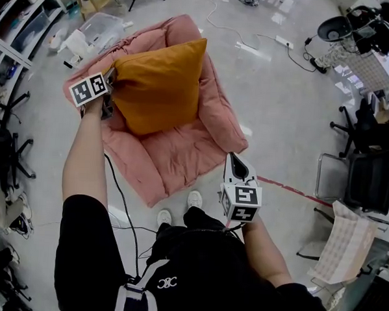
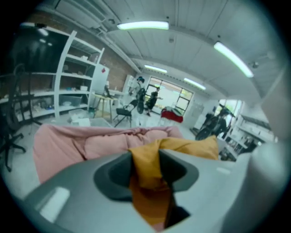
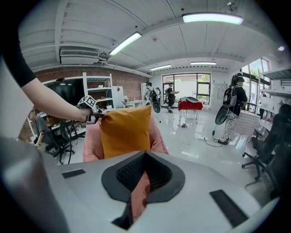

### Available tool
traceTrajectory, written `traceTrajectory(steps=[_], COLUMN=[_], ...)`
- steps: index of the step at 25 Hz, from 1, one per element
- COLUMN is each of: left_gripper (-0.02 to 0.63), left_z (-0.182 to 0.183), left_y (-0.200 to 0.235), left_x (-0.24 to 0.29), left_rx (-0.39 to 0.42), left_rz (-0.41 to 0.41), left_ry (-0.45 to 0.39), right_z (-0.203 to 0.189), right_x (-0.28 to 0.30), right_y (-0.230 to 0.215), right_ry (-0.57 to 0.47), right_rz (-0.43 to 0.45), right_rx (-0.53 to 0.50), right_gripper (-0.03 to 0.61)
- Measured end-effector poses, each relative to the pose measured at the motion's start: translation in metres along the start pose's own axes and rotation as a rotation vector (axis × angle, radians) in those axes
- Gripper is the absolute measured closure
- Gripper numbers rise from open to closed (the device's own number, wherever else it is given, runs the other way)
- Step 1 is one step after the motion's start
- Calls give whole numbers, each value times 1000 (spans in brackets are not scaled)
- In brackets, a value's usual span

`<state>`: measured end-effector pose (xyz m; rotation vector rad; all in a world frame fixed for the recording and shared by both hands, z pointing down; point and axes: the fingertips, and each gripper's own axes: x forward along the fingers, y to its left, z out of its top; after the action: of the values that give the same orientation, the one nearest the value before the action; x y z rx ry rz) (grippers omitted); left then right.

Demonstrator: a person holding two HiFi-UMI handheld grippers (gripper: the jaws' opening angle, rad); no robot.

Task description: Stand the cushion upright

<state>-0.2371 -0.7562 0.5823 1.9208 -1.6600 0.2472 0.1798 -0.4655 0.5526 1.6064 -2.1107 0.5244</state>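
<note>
An orange cushion (image 1: 159,85) stands nearly upright, leaning against the backrest of a pink padded floor chair (image 1: 175,157). My left gripper (image 1: 111,76) is at the cushion's upper left corner and is shut on it. In the left gripper view the orange fabric (image 2: 150,168) fills the gap between the jaws, with the pink chair (image 2: 68,145) behind. My right gripper (image 1: 236,159) hovers by the chair's front right edge, apart from the cushion, shut with nothing held. The right gripper view shows the cushion (image 3: 125,132) upright ahead and the pink seat (image 3: 138,195) below the jaws.
A black cable (image 1: 123,206) runs over the floor beside the chair. Shelves (image 1: 13,25) and a clear plastic box (image 1: 100,29) stand at the left. Office chairs (image 1: 369,174) crowd the right. A red tape line (image 1: 290,188) crosses the floor. People stand far off (image 3: 236,102).
</note>
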Motion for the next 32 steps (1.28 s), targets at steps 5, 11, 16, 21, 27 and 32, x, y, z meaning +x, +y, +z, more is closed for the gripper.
traceTrajectory(steps=[5, 11, 16, 21, 27, 32], left_gripper=[414, 282, 529, 615, 616, 617], left_z=[4, 51, 66, 53, 0, -36], left_y=[0, 24, 21, -13, -97, -154], left_x=[-16, -46, -81, -114, -165, -226], left_rx=[-152, -224, 18, 180, 197, 299], left_rz=[-122, -105, 50, 107, -43, -77], left_ry=[-12, -183, -218, -225, -194, -194], right_z=[5, 1, 9, 26, 42, 53], right_x=[0, -2, 0, -1, -7, -21], right_y=[6, 16, 29, 53, 80, 101], right_ry=[-8, -12, -29, -75, -129, -176], right_rz=[18, 37, 64, 111, 143, 144], right_rx=[3, -11, -11, -9, -13, 3], right_gripper=[586, 586, 586, 586, 586, 586])
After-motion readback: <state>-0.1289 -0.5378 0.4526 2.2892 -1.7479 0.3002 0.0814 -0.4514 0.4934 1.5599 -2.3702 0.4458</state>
